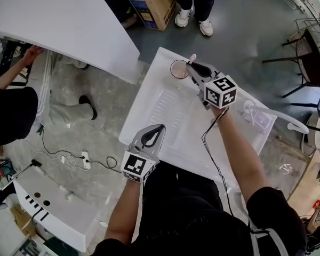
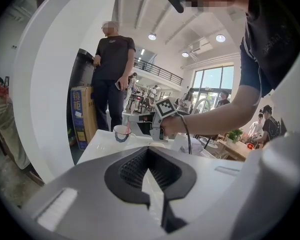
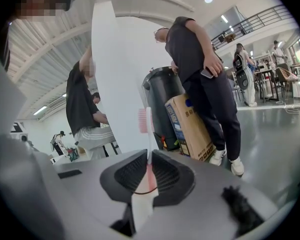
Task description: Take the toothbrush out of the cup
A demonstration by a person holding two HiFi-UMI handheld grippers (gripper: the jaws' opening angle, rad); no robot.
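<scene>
A clear cup (image 1: 178, 69) stands at the far end of the white table (image 1: 170, 116); the left gripper view shows the same cup (image 2: 121, 132). My right gripper (image 1: 191, 67) hovers just right of the cup, shut on a pink-and-white toothbrush (image 3: 146, 134). The brush stands upright, and its bristle head (image 1: 192, 57) sticks out above the jaws. Its pink lower end seems to reach down into the cup. My left gripper (image 1: 153, 133) hangs over the table's near left edge, shut with nothing in it.
A cardboard box (image 1: 152, 4) and a standing person's feet (image 1: 193, 16) are beyond the table's far end. A large white curved panel (image 1: 58, 20) lies to the left. White plastic items (image 1: 258, 116) sit on the table's right side. A dark chair (image 1: 309, 52) stands far right.
</scene>
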